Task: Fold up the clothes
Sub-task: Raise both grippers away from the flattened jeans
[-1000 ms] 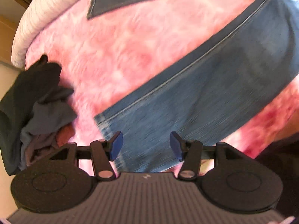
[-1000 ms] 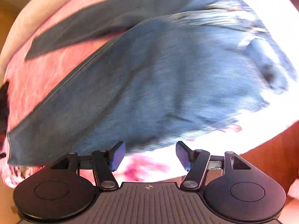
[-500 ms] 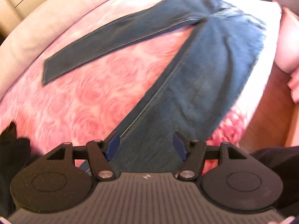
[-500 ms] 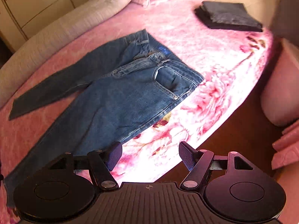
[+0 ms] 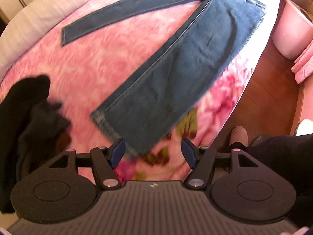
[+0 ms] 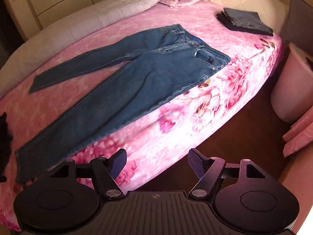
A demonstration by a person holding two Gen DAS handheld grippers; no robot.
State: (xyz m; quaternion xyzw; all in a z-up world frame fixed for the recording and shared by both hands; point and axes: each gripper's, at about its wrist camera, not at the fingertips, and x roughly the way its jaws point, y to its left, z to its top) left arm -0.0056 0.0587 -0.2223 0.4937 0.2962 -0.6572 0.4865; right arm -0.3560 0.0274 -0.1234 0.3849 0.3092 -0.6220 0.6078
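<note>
Though spread flat, jeans (image 6: pixel 125 90) diagonal.

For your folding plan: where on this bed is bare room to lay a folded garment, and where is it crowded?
Free: the pink bedspread between the jeans waistband and the folded dark stack; also the wedge between the two jean legs. Crowded: the near edge under the jeans, and the left end by the heap of dark clothes.

Warm, bright daylight from the right washes out the pink bedspread (image 6: pixel 225 90). The left view's jeans (image 5: pixel 176 74) are motion-blurred; fisheye edges curve strongly.
</note>
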